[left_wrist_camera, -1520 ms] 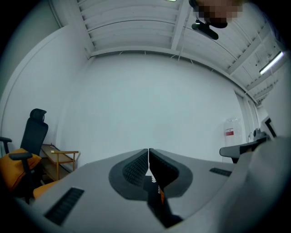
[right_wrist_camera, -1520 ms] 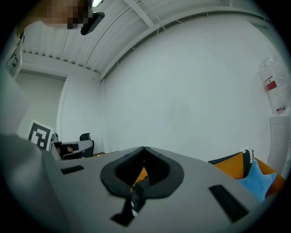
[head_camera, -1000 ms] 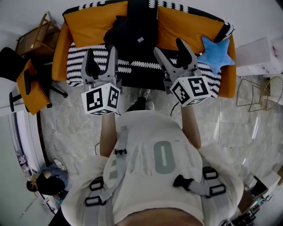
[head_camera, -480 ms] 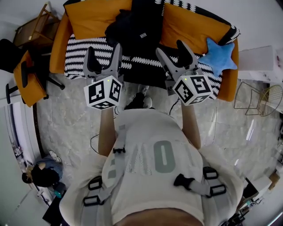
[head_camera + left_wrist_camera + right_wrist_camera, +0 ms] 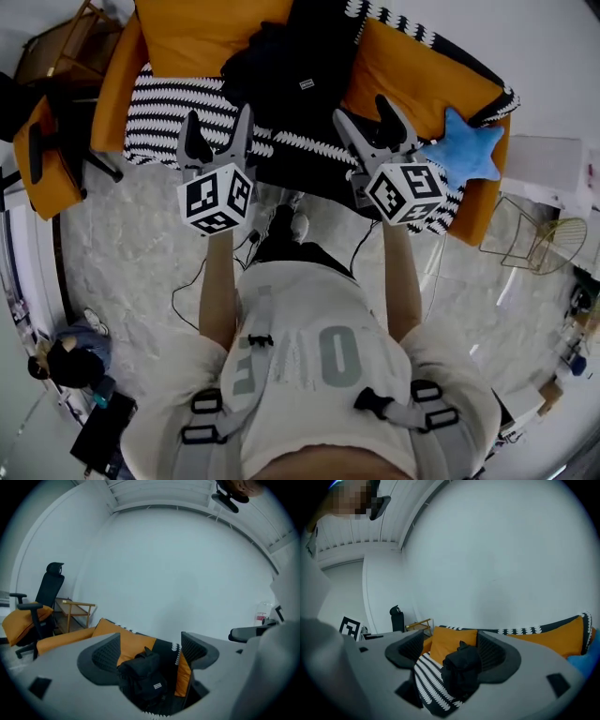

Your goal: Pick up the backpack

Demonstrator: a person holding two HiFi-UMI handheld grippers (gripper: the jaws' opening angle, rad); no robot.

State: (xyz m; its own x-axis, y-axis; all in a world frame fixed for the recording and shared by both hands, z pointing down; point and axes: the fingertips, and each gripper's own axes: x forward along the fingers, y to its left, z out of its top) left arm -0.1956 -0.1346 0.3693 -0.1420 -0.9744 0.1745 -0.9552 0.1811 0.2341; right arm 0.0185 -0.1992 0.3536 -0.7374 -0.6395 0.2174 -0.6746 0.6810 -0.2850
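left tongs (image 5: 218, 127): spread wide, empty, short of the sofa (image 5: 114, 84) | backpack (image 5: 281, 66): slumped on sofa seat, untouched | right tongs (image 5: 364, 117): spread, empty | risk: soft fabric may slip free, or the tongs may pinch the striped throw (image 5: 169, 103) instead

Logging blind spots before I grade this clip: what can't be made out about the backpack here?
- Backpack handle and straps: head view, black on black, too small.
- Its base: right gripper view, hidden behind the right gripper body.
- Label print: head view and left gripper view, too small.
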